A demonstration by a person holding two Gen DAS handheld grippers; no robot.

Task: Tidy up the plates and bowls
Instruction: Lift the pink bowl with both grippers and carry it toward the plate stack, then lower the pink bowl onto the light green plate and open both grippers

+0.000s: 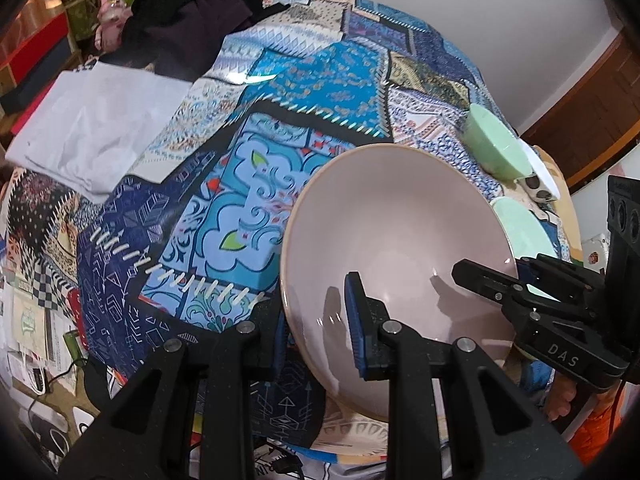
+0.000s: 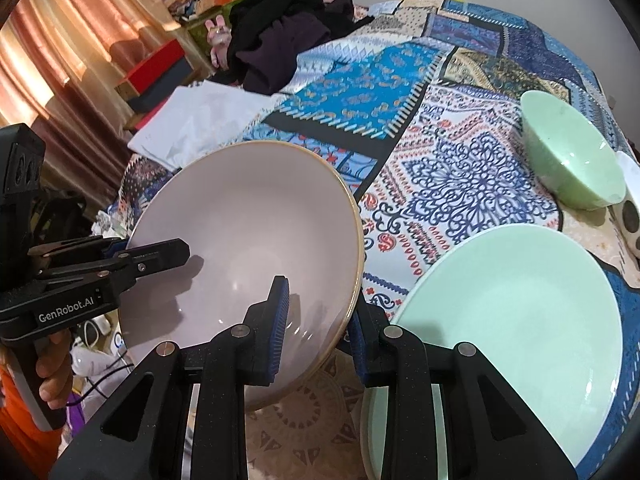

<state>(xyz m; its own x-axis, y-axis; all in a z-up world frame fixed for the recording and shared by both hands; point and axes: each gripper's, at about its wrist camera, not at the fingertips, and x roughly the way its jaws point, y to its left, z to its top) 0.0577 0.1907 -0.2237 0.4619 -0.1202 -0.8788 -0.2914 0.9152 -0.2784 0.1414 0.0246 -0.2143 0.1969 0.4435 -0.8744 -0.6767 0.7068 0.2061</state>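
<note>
Both grippers, left [image 1: 316, 328] and right [image 2: 318, 320], clamp the pink bowl [image 2: 248, 216] rim from opposite sides for balance, green plate [image 2: 520, 312] waiting at 3 o'clock.

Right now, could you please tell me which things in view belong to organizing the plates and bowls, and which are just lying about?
Belonging to the job:
- pink bowl, gripped at its rim by both tools
- green plate
- green bowl

Lying about:
- dark clothes
- white paper
- patchwork cloth

text: "DAS" read on right gripper [image 1: 500, 280] body, behind its fingers | "GenRobot.AI" read on left gripper [image 2: 160, 256] body, behind its fingers | no other text legible
</note>
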